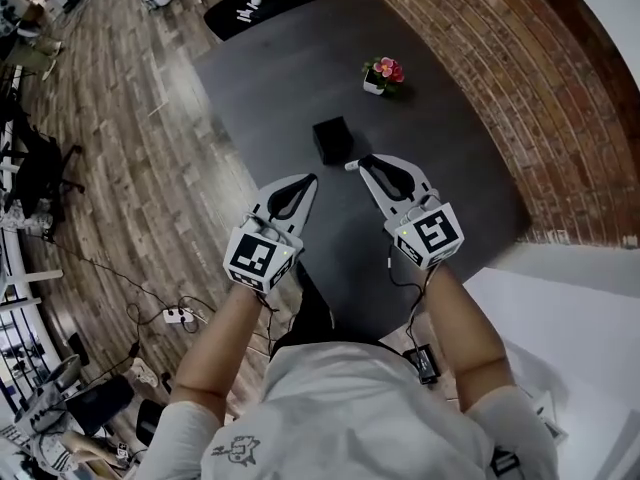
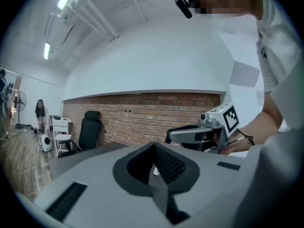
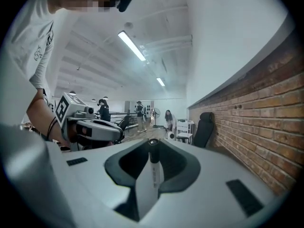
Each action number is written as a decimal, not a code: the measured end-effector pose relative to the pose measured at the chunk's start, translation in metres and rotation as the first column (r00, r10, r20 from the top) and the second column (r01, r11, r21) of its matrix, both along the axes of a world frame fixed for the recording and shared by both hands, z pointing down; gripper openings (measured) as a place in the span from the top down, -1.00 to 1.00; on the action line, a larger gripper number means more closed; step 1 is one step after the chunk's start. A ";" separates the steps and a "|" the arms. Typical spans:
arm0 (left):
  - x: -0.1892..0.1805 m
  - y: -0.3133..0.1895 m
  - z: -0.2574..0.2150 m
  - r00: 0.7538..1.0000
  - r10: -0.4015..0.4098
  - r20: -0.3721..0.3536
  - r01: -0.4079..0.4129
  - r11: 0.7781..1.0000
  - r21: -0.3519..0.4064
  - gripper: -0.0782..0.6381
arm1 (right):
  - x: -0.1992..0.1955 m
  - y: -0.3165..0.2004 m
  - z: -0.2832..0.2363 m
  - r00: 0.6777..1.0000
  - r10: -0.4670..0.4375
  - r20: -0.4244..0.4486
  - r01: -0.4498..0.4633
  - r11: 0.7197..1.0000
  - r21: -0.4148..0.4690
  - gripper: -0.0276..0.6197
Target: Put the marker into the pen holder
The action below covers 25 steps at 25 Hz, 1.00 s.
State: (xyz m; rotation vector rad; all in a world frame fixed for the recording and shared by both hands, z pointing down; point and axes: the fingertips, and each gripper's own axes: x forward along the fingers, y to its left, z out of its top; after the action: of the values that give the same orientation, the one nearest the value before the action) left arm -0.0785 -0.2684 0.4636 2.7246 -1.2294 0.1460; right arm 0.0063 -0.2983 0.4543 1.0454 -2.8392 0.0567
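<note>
The black square pen holder (image 1: pixel 332 138) stands on the dark table (image 1: pixel 270 78), just beyond both grippers. My right gripper (image 1: pixel 358 163) is shut on a white marker (image 3: pixel 153 171) with a black cap. The marker lies lengthwise between the jaws, and its end pokes out at the tips (image 1: pixel 351 165), a little right of and nearer than the holder. My left gripper (image 1: pixel 308 180) hangs beside it to the left with its jaws together and nothing in them. The right gripper (image 2: pixel 190 136) also shows in the left gripper view.
A small white pot of pink flowers (image 1: pixel 384 75) sits at the table's far right, near a brick wall (image 1: pixel 500 88). A black chair (image 2: pixel 89 127) stands at the table's far end. People stand in the background on the wooden floor (image 1: pixel 120 168). Cables lie on the floor.
</note>
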 end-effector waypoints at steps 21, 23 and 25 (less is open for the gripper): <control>-0.005 -0.113 0.070 0.999 -0.034 -0.006 0.034 0.998 -0.053 0.75 | -0.049 -0.114 0.128 0.990 0.018 -0.138 -0.039 0.988 -0.148 0.69; -0.004 -0.115 0.079 0.999 -0.034 0.020 0.035 0.998 -0.059 0.75 | -0.050 -0.115 0.139 0.990 0.020 -0.141 -0.044 0.983 -0.176 0.69; -0.004 -0.115 0.086 0.998 -0.027 0.052 0.031 0.998 -0.061 0.75 | -0.051 -0.117 0.147 0.990 0.023 -0.140 -0.051 0.978 -0.200 0.68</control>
State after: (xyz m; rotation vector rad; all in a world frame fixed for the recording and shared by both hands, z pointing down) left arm -0.0822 -0.3837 0.5501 2.6644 -1.2553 0.2479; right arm -0.0446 -0.4152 0.6017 1.0165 -2.6252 0.2626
